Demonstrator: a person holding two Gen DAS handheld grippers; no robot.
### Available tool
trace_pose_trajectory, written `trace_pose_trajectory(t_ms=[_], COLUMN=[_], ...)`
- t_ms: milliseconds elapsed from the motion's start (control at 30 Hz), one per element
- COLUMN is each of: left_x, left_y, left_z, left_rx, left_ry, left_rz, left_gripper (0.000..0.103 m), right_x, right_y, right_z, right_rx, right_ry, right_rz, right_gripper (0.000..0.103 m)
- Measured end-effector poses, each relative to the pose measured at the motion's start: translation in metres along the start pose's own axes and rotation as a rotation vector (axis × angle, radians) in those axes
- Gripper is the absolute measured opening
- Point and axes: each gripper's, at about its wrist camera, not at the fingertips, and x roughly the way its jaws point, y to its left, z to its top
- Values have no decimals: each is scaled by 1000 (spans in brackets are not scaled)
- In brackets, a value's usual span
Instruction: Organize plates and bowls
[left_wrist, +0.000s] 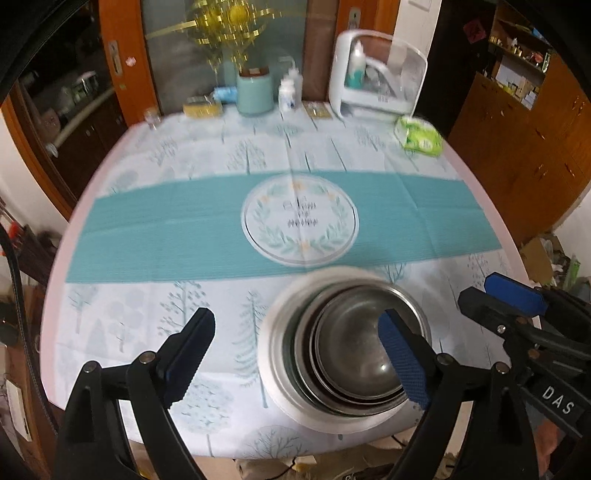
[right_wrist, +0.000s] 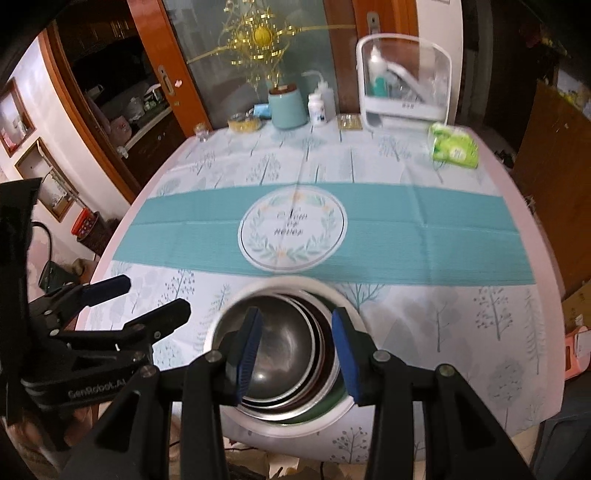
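The bowls (left_wrist: 351, 347) are sitting nested inside a white plate (left_wrist: 273, 369) at the desk's (left_wrist: 147, 229) six o'clock edge, stacked to save room. The left tool (left_wrist: 295, 354) is gaping wide, holding nothing. The right tool (right_wrist: 295, 354) is hovering half-open above the stack, gripping nothing.

Both wrist views look steeply down, sharing the nested bowls (left_wrist: 354, 347).

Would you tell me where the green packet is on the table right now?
The green packet lies at the table's far right corner in both wrist views, just in front of the white countertop appliance and well beyond the stacked bowls.
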Motion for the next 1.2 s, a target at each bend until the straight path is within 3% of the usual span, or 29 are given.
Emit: trace_pose_trajectory(t_ms=[67,267,467,1200], left_x=[-9,-36,-55,-84], left_y=[0,6,5,-2], left_z=[1,-2,-7,-18], left_rx=[-2,-30,-49,-66], left_ry=[-19,-69,-114,-178], left_rz=[13,-5,-16,99], left_gripper=[94,94,102,102], right_x=[-8,-33,-58,-80], right_y=[6,15,23,31], right_z=[2,3,0,-13], right_rx=[-3,8,-10,-15], right_ry=[-24,-88,-157,-206], right_rz=[-6,-32,-94,-84], right_gripper=[45,46,47,47])
